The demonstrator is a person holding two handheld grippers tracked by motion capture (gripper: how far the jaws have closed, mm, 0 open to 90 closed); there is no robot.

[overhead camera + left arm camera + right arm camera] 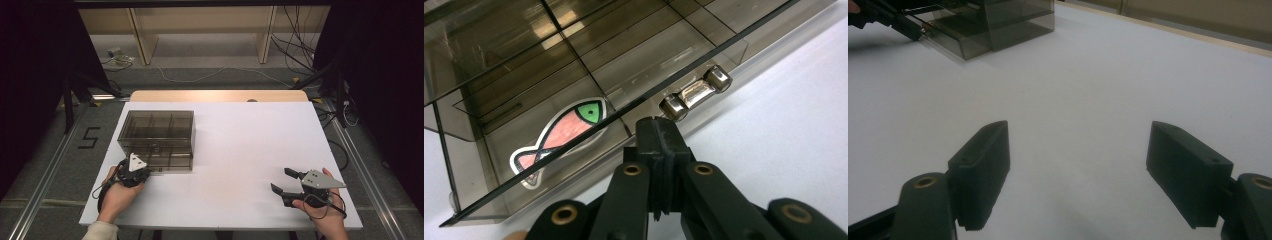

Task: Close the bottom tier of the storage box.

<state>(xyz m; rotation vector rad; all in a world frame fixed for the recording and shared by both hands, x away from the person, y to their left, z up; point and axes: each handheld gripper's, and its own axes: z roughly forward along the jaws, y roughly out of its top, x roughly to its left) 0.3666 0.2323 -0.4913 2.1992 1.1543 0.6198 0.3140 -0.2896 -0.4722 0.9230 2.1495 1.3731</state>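
Smoky clear plastic box point(156, 135) on white table point(240, 150); fish sticker point(561, 132) inside, shiny metal handle point(696, 93) in front. Left gripper point(658, 131) pinched shut beside handle; right gripper point(1078, 170) wide, well apart.

A white bench point(240, 150) carries the work. Behind it stand wooden shelves point(205, 30). Loose cables point(300, 45) lie on the floor point(200, 75).
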